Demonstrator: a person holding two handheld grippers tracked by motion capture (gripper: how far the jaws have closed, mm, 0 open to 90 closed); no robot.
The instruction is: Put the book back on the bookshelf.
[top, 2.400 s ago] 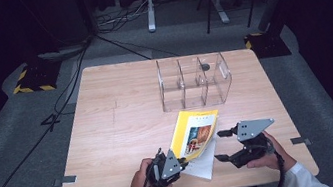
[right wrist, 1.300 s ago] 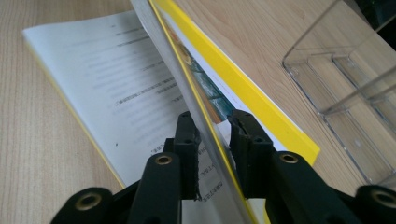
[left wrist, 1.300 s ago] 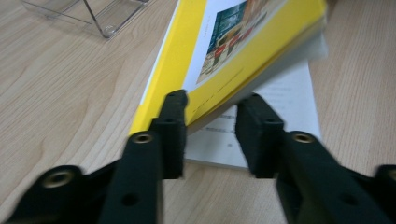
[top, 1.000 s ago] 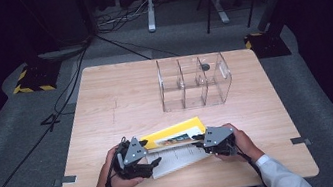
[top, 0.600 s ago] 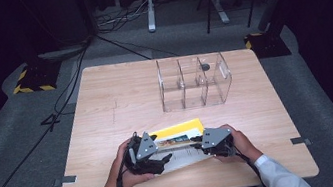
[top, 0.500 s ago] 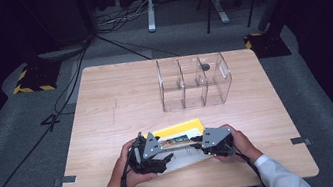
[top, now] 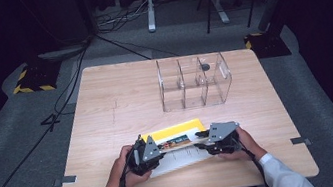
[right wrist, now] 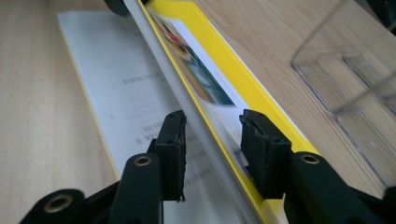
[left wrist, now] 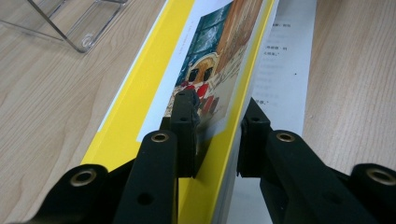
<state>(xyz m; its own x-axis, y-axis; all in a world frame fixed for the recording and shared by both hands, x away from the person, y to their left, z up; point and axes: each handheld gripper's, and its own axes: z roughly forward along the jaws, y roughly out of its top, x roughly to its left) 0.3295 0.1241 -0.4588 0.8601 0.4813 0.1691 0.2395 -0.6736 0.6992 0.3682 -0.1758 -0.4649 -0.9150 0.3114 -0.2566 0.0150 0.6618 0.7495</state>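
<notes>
Two hand-held grippers (top: 163, 150) (top: 202, 143): left clamps yellow book (top: 173, 132), right's loosened w/ book between.

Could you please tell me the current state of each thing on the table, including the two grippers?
Yellow picture book: raised on edge, front cover lifted off its white pages.
Clear plastic three-compartment organiser: upright.
Left gripper: jaws just closing on the cover.
Right gripper: just opening, pads apart from the cover.

The yellow book (top: 173, 135) stands on edge, tilted, beside its white sheet (top: 185, 157), near the table's front.
</notes>
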